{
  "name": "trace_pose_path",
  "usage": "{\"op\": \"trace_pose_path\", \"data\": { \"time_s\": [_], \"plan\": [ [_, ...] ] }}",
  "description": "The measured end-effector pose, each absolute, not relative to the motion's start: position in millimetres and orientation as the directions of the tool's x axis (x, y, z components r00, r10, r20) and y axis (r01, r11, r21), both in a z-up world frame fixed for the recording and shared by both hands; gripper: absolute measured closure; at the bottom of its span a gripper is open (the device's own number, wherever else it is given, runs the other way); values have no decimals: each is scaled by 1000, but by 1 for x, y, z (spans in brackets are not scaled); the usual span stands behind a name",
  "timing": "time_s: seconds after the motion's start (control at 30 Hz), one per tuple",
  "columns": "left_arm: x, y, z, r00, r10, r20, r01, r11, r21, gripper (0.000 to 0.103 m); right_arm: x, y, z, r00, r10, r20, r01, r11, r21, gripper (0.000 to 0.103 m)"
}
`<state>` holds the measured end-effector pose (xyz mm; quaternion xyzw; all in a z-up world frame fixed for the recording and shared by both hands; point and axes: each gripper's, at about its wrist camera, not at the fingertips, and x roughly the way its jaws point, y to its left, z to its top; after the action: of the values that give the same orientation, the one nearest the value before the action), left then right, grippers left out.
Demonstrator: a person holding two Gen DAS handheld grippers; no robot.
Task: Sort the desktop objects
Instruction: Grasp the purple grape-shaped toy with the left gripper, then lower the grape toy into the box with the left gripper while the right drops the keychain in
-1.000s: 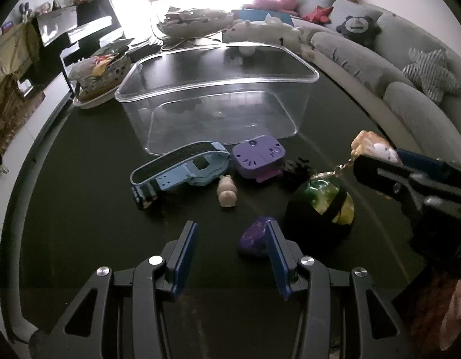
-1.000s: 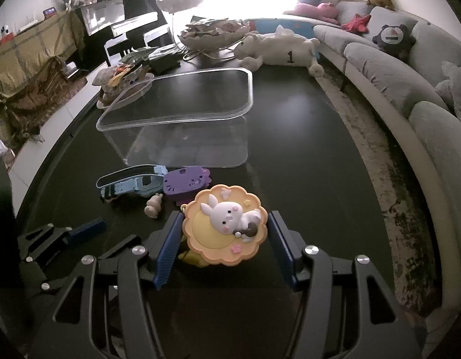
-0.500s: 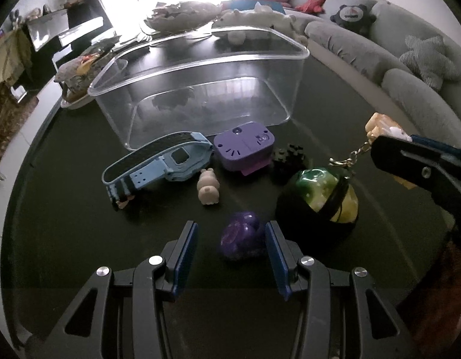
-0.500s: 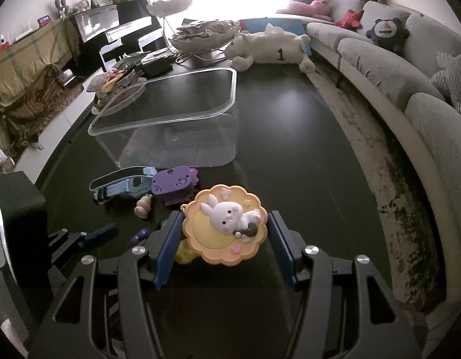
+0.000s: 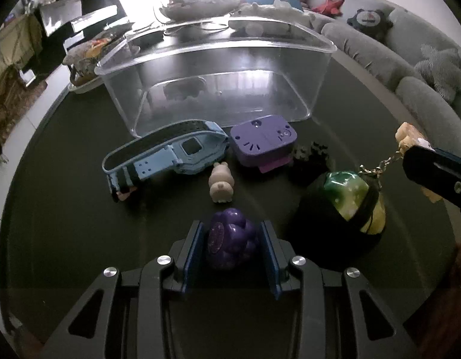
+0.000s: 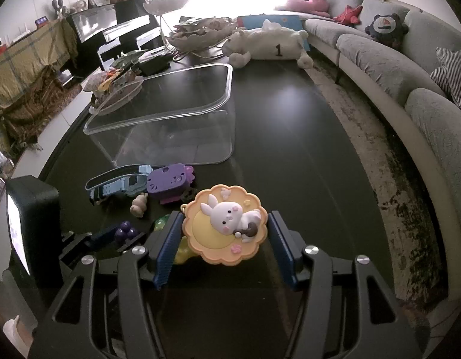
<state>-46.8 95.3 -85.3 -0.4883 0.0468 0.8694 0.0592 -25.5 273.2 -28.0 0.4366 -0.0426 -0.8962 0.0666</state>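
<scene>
Left tongs (image 5: 232,249) are clamping the purple grape toy (image 5: 232,243) on the bench (image 5: 66,209). Right tongs (image 6: 223,240) are gripping the bunny charm (image 6: 226,224). Next move, in my judgement: lifting both into the clear bin (image 5: 218,48).

- Right gripper (image 5: 436,173) in the left wrist view: only one dark finger entered from the right edge; the rest was cut off.
- Rabbit charm (image 5: 408,136): mostly hidden behind that finger; only a beige corner and the chain showed.
- Green ball (image 6: 163,224) in the right wrist view: largely covered by the rabbit charm and the near finger.
- Small dark object (image 5: 311,152) beside the purple box (image 5: 263,143): too dim to identify.
- Left gripper (image 6: 111,237) in the right wrist view: fingertips partly hidden around the purple grape toy (image 6: 126,230); contact could not be judged.
- Window area behind the clear bin (image 5: 218,45): overexposed, no detail.
</scene>
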Motion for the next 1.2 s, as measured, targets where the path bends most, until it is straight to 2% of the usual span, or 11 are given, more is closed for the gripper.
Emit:
{"op": "trace_pose_path", "data": {
  "time_s": [1.2],
  "plan": [
    [-18,61,-7,-632,85,-770,-113,-993,-18,68,-16,236,-10,-631,-163,-759,135,-986,99,48]
  ]
}}
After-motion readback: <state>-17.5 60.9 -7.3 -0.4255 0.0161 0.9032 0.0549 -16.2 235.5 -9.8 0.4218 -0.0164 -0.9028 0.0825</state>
